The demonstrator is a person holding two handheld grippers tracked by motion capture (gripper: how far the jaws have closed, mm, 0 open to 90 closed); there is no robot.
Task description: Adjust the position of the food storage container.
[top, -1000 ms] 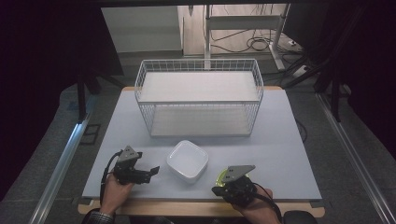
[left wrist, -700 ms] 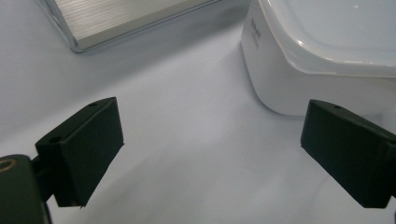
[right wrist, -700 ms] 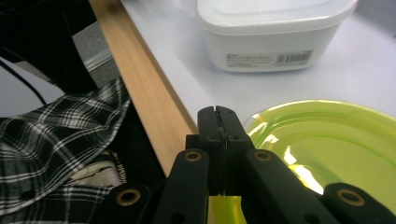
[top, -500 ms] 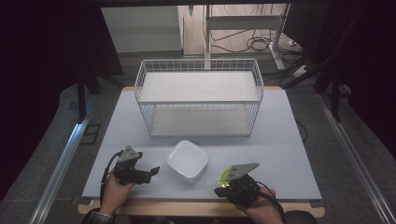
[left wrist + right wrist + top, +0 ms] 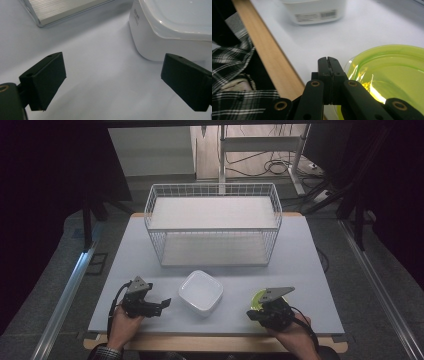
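Both grippers sit close to the near edge of the worktop (image 5: 310,255), one toward each near corner, each held in a hand that enters from below.

The left gripper (image 5: 162,303) rests toward the near left corner. Its jaws stand wide apart with nothing between them. In the left gripper view the bare worktop lies between the two black pads, and the white container (image 5: 175,27) sits just beyond the far pad, apart from it.

The white container (image 5: 201,292) is square with rounded corners. It stands at the middle of the near half of the worktop, between the two grippers and just in front of the wire basket (image 5: 214,227). The wire basket is white, has two tiers and occupies the far half of the worktop, centred on it.

The right gripper (image 5: 252,314) rests toward the near right corner. In the right gripper view its jaws (image 5: 328,65) are pressed fully together, pad against pad, and hold nothing. The green bowl (image 5: 392,72), translucent yellow-green, lies immediately beside the closed jaws; whether they touch its rim cannot be determined. In the high view the green bowl (image 5: 257,298) is largely covered by the grey plate on top of the right gripper. The wooden lip of the near edge (image 5: 274,67) runs just behind the jaws, and a checked sleeve (image 5: 234,75) lies beyond it.
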